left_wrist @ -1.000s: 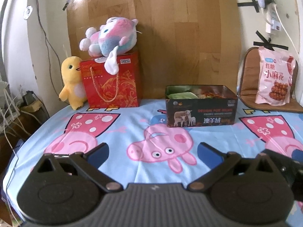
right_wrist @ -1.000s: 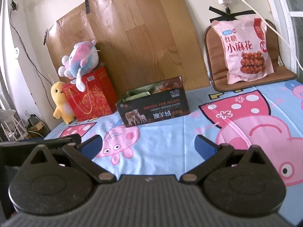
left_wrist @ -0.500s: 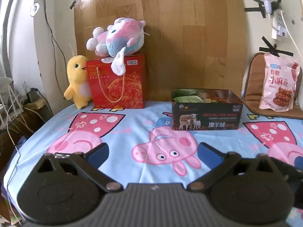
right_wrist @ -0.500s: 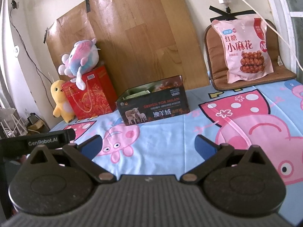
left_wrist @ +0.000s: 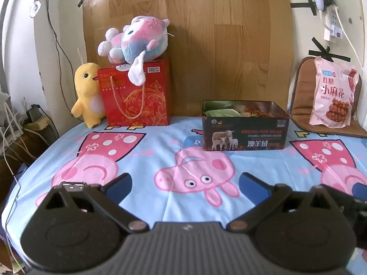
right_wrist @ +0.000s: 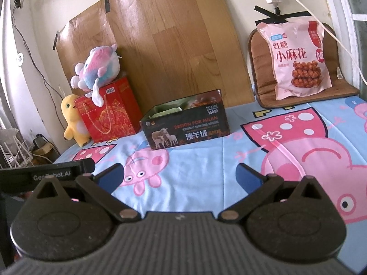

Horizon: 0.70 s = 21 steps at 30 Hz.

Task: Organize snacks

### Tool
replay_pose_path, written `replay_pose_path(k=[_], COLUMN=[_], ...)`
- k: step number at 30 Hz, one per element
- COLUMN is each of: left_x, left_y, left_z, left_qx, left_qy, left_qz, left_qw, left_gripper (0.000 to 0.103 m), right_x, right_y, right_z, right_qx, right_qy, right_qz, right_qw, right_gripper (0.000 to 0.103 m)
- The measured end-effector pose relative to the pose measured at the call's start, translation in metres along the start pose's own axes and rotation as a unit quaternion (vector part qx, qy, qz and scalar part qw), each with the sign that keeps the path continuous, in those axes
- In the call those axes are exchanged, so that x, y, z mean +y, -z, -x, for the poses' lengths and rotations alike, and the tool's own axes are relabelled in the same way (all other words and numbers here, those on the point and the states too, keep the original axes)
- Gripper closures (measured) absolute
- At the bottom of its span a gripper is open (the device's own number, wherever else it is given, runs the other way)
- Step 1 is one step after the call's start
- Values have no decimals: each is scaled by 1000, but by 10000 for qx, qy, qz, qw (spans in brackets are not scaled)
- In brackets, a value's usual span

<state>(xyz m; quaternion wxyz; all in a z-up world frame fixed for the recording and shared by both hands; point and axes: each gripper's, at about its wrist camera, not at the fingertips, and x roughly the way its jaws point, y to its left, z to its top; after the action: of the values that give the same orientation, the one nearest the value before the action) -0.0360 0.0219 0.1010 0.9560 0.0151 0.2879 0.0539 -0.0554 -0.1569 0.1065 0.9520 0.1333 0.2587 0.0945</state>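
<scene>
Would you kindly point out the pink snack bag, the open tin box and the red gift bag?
pink snack bag point(right_wrist: 296, 57), right wrist view, front panel.
open tin box point(left_wrist: 244, 135), left wrist view, front wall.
red gift bag point(left_wrist: 137, 96), left wrist view, front face.

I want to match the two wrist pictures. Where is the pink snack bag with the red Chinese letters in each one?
Left wrist view: pink snack bag at the far right edge, leaning upright on a brown cushion.
Right wrist view: same bag upper right, larger, on that cushion.
Shared landmark: the open dark tin box with sheep, left of the bag in both.
</scene>
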Motion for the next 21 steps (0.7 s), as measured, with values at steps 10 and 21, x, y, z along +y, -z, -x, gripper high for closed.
replay_pose_path(k=[10,21], left_x=[-1,-2], left_y=[2,3], left_z=[-1,-1], left_qx=[97,162], left_qy=[84,144], left_qz=[-12,-16], left_qw=[9999,9998], left_gripper=[0,0], right_x=[0,-1], right_y=[-1,-1], right_z=[1,2], right_qx=[-38,-25], right_qy=[-19,3], right_qz=[16,-9], right_qw=[10000,10000], right_gripper=[0,0])
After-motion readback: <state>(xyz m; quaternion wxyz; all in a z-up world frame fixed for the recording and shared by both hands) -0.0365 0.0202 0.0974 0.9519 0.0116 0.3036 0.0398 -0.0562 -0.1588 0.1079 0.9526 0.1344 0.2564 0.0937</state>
